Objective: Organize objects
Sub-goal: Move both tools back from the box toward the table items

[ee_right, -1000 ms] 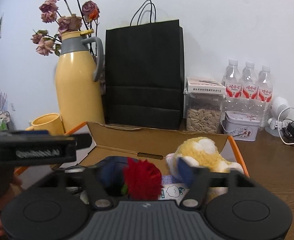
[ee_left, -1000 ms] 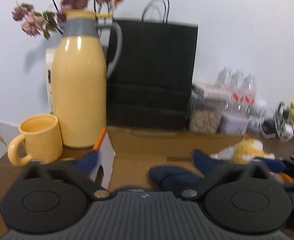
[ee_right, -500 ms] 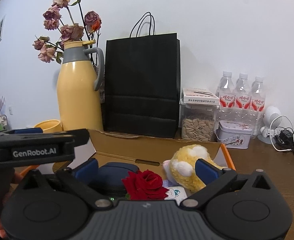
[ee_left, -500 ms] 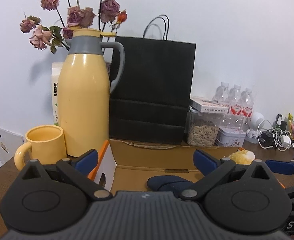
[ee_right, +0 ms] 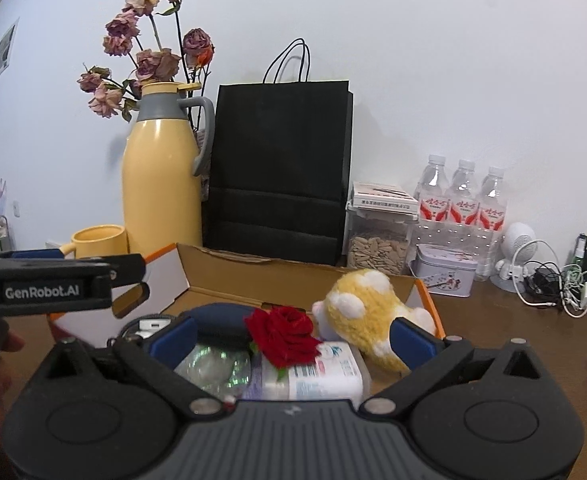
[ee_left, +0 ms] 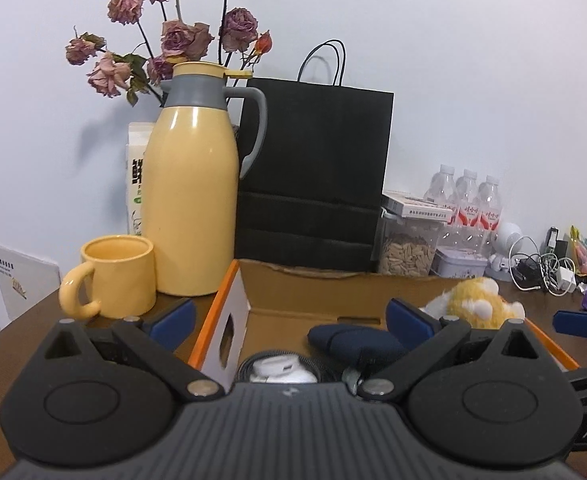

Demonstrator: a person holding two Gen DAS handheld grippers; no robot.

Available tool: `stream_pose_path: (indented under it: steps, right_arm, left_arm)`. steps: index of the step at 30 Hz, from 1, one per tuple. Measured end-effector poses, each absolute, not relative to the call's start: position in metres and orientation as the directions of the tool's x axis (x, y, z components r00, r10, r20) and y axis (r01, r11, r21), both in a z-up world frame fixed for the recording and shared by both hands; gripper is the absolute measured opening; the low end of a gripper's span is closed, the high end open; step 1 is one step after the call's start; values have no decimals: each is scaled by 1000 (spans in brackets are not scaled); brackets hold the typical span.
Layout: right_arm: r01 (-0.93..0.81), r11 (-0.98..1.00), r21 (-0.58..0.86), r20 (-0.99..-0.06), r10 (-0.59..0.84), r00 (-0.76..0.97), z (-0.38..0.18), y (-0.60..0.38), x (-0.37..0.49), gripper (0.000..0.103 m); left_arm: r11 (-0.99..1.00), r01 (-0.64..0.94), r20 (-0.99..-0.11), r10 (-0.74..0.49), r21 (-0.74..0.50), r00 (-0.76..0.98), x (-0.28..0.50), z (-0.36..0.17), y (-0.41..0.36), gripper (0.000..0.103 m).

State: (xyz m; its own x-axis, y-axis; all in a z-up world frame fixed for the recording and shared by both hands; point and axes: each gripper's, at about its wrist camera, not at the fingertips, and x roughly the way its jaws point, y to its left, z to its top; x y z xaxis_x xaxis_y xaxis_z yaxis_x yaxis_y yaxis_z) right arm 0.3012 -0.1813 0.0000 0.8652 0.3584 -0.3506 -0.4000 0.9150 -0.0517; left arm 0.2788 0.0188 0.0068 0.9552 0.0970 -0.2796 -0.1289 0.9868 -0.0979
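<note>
An open cardboard box (ee_right: 293, 276) with orange edges sits on the brown table; it also shows in the left wrist view (ee_left: 333, 292). Inside lie a red rose (ee_right: 283, 334), a yellow plush toy (ee_right: 363, 306), a dark blue case (ee_right: 221, 318), a white wipes pack (ee_right: 321, 376) and a clear plastic item (ee_right: 209, 366). My right gripper (ee_right: 291, 340) is open and empty above the box's near side. My left gripper (ee_left: 289, 320) is open and empty over the box's left wall; the case (ee_left: 353, 340), plush (ee_left: 473, 300) and a white item (ee_left: 277, 368) show there.
Behind the box stand a yellow jug (ee_left: 191, 208) with dried roses, a yellow mug (ee_left: 115, 276), a black paper bag (ee_left: 313, 176), a seed jar (ee_right: 377, 240), a tin (ee_right: 443, 268), water bottles (ee_right: 463, 200) and tangled cables (ee_right: 553, 284) at the right.
Both grippers have risen and pulled back from the box. The right gripper opened and left the red rose lying in the box.
</note>
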Motion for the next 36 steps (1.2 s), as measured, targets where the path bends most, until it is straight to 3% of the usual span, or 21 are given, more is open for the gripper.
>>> stream_pose_path:
  steps: [36]
  right_arm:
    - [-371,928,-18,-454,324,830,-45,-225,213,103]
  left_arm:
    - [986,-158,-545,107,-47,832,193,-46,34,103]
